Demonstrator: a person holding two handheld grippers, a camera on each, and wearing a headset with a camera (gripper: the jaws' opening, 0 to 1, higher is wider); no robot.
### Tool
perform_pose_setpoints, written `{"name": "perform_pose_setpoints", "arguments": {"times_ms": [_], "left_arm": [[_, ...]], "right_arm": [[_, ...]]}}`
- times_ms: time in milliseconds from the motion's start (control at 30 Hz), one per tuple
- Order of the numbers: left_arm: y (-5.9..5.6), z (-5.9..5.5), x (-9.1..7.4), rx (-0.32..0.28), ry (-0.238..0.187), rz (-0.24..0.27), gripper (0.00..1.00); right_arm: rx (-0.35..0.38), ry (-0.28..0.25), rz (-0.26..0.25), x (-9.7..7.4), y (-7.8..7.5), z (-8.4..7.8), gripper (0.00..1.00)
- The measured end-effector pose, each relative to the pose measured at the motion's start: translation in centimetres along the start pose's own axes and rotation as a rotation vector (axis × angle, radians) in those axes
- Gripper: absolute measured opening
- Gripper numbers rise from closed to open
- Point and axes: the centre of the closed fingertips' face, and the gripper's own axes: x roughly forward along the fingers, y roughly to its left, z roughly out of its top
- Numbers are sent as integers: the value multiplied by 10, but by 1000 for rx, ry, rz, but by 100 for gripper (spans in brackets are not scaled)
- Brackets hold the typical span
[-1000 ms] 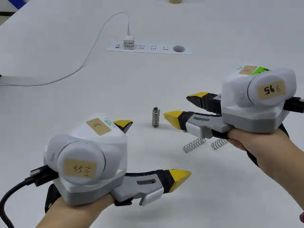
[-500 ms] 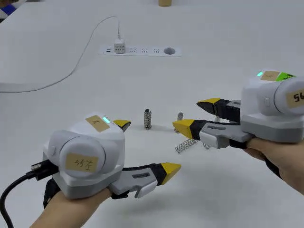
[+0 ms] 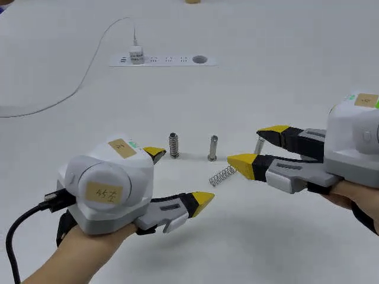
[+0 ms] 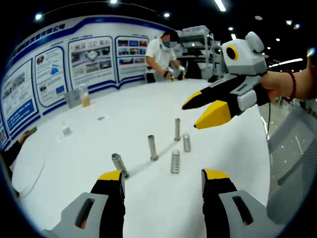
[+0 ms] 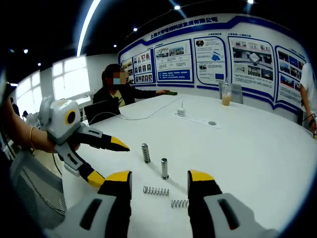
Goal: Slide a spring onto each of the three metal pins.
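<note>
**Both grippers hovering open over the pins, two springs left to fit**

I am working at a wide white table (image 3: 284, 71) that is spreading across the head view. My left gripper (image 3: 179, 177) is hovering at the lower left, jaws spread wide and holding nothing. My right gripper (image 3: 254, 147) is hovering at the right edge, also wide and empty, its tips pointing toward the centre. A power strip (image 3: 163, 60) is lying at the upper left, well apart from the work.

Three pins are standing upright in a row across the centre. The left pin (image 3: 173, 145) is already wearing a spring. The middle pin (image 3: 212, 148) is standing bare, and so is the third pin (image 4: 177, 129), just below my right gripper's tips in the left gripper view.

One loose spring (image 3: 222, 175) is lying on its side beside my right gripper's lower tip. A second loose spring (image 5: 179, 203) is lying between the jaws in the right gripper view. I judge I am holding the right jaws wide to close on one of them.
</note>
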Motion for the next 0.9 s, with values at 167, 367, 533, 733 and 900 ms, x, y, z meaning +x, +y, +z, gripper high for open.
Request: {"name": "perform_pose_setpoints", "arguments": {"times_ms": [167,367,533,733,900], "left_arm": [[-4,-2,10,20,3,-19,59],[-8,-6,24,47,6,-42,50],[-12,-9,33,55,15,-61,43],[-15,-13,42,42,31,-82,38],[-17,-18,48,36,50,-91,35]], "right_arm": [[5,-12,-11,-10,-4,-3,47],[39,-36,-24,-21,-9,-6,48],[57,-41,-31,-28,-11,-10,49],[66,-37,-31,-32,-12,-15,51],[72,-25,-34,-35,-11,-20,52]]}}
